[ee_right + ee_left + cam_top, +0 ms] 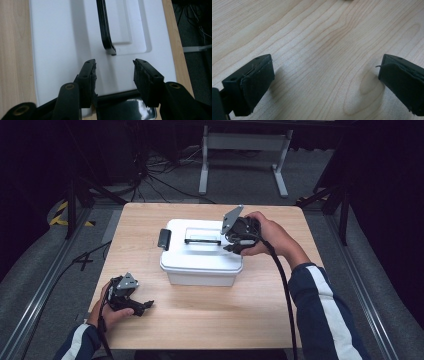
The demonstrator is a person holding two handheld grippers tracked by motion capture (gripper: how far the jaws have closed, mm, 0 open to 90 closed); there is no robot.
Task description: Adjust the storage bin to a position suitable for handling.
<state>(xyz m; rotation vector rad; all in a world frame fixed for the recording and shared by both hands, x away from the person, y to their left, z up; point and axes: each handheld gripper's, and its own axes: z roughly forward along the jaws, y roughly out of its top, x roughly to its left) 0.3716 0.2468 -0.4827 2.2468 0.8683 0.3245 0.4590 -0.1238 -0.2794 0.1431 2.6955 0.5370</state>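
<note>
High view, white lidded box [201, 252] sitting mid-frame on the wooden table [210, 320], right gripper [234, 247] hovering at its right end, left gripper [145, 306] resting lower left; left gripper view, jaws gaping wide over bare wood; right gripper view, jaws standing partly open above the lid, black handle [105, 27] lying upper centre.

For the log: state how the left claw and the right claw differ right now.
The left claw sits low over bare table near the front left corner; the right claw hovers over the white box lid's right end. The left's jaws gape wider than the right's. Both are open and hold nothing.
</note>
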